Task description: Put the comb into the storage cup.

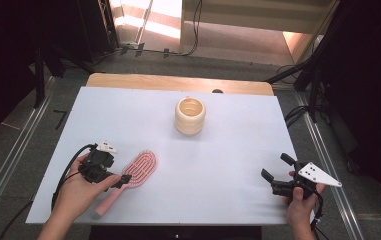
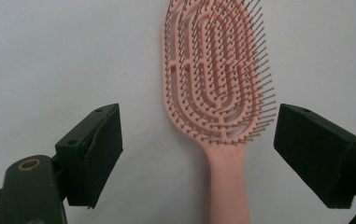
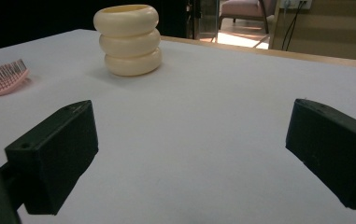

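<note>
brush [image 2: 217, 84] flat on table [image 1: 228, 165], well short of cup [image 1: 190, 116] | left gripper [image 2: 199, 154] agape astride handle neck, pads clear | right gripper [image 3: 189, 154] agape, empty, far side of cup | risk: slim handle twisting or sliding out under an off-centre pinch

A pink plastic vented hairbrush [image 1: 134, 172] lies flat, bristles up. It sits near the counter's [image 1: 218, 165] front-left corner, its handle angled toward the front edge.

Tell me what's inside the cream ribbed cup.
From above, the cream cup shows only its own ribbed inner wall; nothing sticks out. Its bottom is hidden by the rim, so something small could lie there.
</note>
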A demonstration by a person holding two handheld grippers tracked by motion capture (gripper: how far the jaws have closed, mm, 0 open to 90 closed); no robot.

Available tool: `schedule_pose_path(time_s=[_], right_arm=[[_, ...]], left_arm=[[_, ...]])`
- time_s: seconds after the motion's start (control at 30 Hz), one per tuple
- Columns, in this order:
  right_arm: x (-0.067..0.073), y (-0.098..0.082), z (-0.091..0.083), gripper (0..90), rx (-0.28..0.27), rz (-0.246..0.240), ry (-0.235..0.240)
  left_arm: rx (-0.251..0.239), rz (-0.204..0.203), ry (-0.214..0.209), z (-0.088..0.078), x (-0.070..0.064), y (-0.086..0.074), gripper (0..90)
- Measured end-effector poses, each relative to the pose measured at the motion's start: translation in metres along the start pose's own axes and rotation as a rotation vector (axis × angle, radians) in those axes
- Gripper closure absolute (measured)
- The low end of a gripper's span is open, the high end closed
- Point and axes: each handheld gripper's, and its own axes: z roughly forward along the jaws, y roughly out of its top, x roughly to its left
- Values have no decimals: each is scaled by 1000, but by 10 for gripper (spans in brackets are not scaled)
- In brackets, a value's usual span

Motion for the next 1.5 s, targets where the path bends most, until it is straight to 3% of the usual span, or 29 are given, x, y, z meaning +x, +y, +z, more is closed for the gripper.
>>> schedule_pose_path(time_s=[0.27,0.5,0.63,0.8,1.07,1.3,1.5], right_arm=[[0,0,0,9,0,-1,-1],[0,0,0,9,0,-2,-2],[0,0,0,9,0,-3,-2],[0,0,0,9,0,-2,-1],[0,0,0,9,0,-2,-2],[0,0,0,9,0,-3,-3],[0,0,0,9,2,-6,-2]], left_arm=[[43,-3,4,3,-6,-13,234],[75,-8,-12,11,-11,-21,346],[95,-10,7,13,-15,-22,429],[127,16,27,16,-20,-23,510],[126,32,47,19,-24,-23,643],[151,64,94,22,-29,-20,689],[157,43,95,22,-28,-19,703]])
